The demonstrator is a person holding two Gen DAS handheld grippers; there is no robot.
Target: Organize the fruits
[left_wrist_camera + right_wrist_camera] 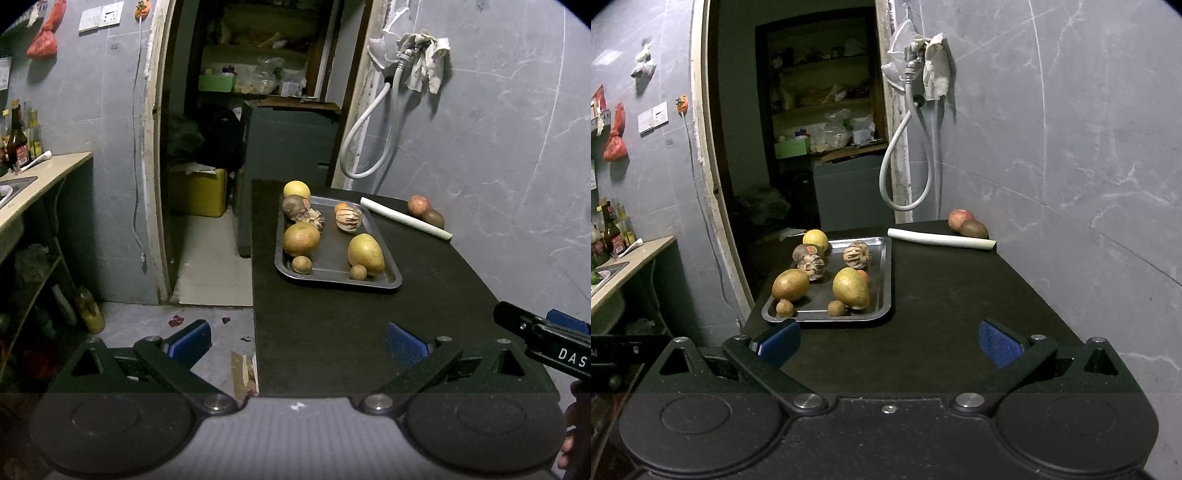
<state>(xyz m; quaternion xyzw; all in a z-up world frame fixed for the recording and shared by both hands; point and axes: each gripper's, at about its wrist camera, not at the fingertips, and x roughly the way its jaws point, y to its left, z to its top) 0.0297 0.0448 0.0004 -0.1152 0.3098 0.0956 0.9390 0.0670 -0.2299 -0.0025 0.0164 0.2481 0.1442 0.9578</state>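
A dark metal tray point(332, 277) point(882, 269) sits on the black table point(332, 332) point(942, 295) and holds several fruits: two large yellow-brown ones point(301, 239) point(365, 254), two striped ones point(348, 218), small brown ones point(301, 264). A yellow citrus point(296, 189) point(815, 238) lies at the tray's far left corner. A red apple point(418, 205) point(960, 218) and a kiwi point(434, 218) point(974, 229) lie outside it at the far right, behind a white leek stalk point(404, 218) point(942, 239). My left gripper point(295, 341) and right gripper point(888, 341) are open and empty, short of the tray.
The table's left edge drops to the floor by a dark doorway. A counter with bottles point(18, 140) and a sink stands at the far left. A grey wall with a hose point(365, 147) runs along the right. The right gripper's body point(543, 339) shows at the right.
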